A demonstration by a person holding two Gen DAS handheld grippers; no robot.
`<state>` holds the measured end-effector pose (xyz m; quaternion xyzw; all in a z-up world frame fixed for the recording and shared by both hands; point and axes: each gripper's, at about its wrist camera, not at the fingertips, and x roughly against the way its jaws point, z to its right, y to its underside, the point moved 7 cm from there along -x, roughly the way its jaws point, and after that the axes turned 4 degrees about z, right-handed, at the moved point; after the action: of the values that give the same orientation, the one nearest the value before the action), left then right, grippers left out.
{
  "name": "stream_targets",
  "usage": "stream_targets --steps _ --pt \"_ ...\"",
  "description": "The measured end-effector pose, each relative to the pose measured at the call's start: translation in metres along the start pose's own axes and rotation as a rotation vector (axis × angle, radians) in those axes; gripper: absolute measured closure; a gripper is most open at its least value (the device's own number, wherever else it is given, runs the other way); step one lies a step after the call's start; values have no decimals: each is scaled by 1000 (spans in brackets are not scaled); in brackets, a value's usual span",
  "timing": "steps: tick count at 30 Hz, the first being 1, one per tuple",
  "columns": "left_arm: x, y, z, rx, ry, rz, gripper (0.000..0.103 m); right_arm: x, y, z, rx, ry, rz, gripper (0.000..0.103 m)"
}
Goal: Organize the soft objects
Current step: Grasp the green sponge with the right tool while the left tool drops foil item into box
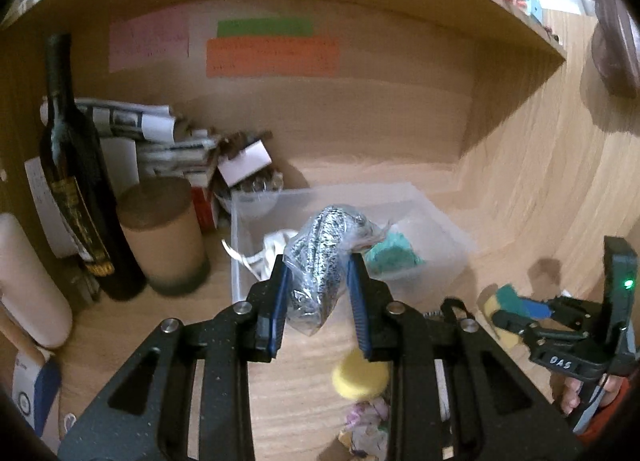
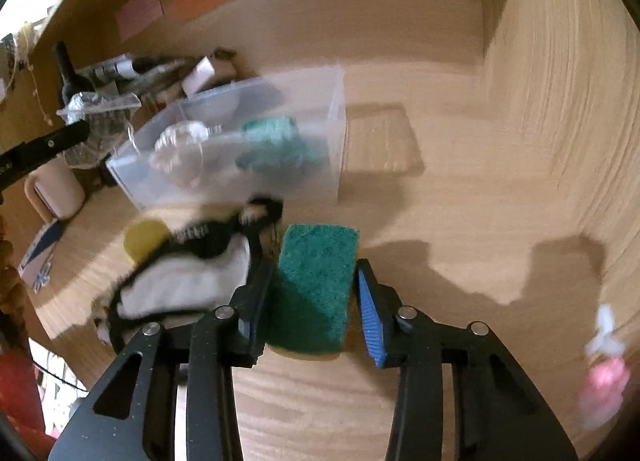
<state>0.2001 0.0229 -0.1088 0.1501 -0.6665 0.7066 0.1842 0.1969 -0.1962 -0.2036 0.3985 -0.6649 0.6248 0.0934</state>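
My left gripper (image 1: pixel 318 261) is shut on a clear plastic bag with black-and-white fabric (image 1: pixel 326 257), held above the near rim of a clear plastic bin (image 1: pixel 448 233). The bin holds a teal cloth (image 1: pixel 390 255) and a white item (image 1: pixel 274 249). My right gripper (image 2: pixel 314 273) is shut on a green-and-yellow sponge (image 2: pixel 316 281) just above the wooden desk. The right gripper with its sponge also shows in the left wrist view (image 1: pixel 516 305). The bin (image 2: pixel 336 109) stands beyond the sponge. A yellow round sponge (image 1: pixel 360 375) lies on the desk below my left gripper.
A dark wine bottle (image 1: pixel 74 181), a cardboard tube (image 1: pixel 164 233), a white bottle (image 1: pixel 28 281) and stacked papers (image 1: pixel 132 121) crowd the left back corner. A black-and-white cloth (image 2: pixel 188 277) lies left of the right gripper. A pink item (image 2: pixel 604 385) lies far right. A shelf overhangs above.
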Motion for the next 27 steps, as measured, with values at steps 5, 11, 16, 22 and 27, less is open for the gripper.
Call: stream_targets --steps 5,11,16,22,27 --pt "-4 -19 -1 -14 -18 37 74 12 -39 -9 56 1 111 67" --pt "-25 -26 0 -14 -31 21 74 14 -88 -26 88 -39 229 69" --pt "-55 -18 1 7 -1 -58 74 2 -112 -45 116 -80 240 69" --pt "-87 -5 9 -9 8 -144 74 -38 -122 -60 154 -110 169 69" --pt "-104 3 15 -36 5 -181 74 -70 -116 -63 170 -111 79 69"
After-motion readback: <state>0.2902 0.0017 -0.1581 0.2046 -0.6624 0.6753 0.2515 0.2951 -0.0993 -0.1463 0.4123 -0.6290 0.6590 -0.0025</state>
